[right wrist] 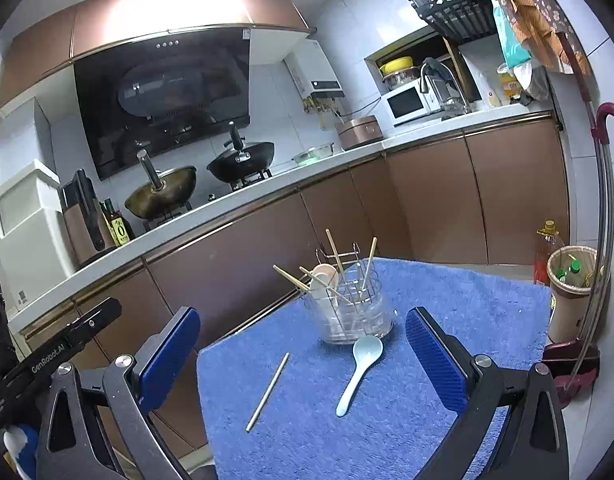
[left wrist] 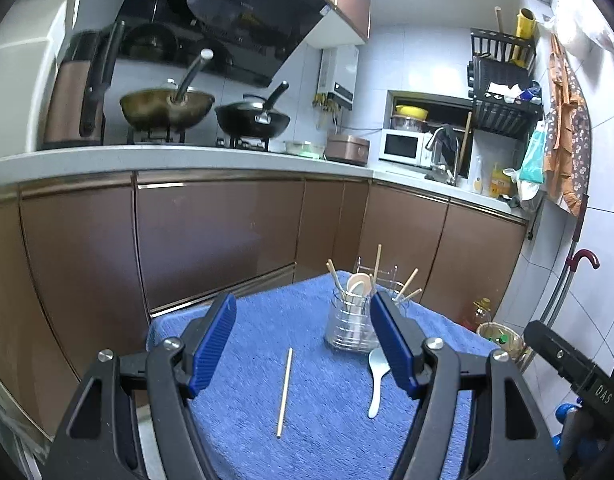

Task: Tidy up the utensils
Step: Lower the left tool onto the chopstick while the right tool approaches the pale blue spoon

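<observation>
Kitchen bkgd: brass-coloured wok (left wrist: 167,110) and black wok (left wrist: 253,120) sit side by side on the stove, under a dark range hood (left wrist: 227,20). White microwave (left wrist: 403,146) on the counter w/ a brown rice cooker (left wrist: 347,148) just beside it. Brown cabinet doors (left wrist: 219,236) run below the counter. Black wall rack (left wrist: 503,80) above the sink tap (left wrist: 443,152). Oil bottle (right wrist: 547,252) and wicker bin (right wrist: 571,288) on the floor.

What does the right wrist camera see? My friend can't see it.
A pale blue spoon and one wooden chopstick lie on a blue towel, in front of a clear holder with more utensils. The open right gripper holds nothing.
</observation>
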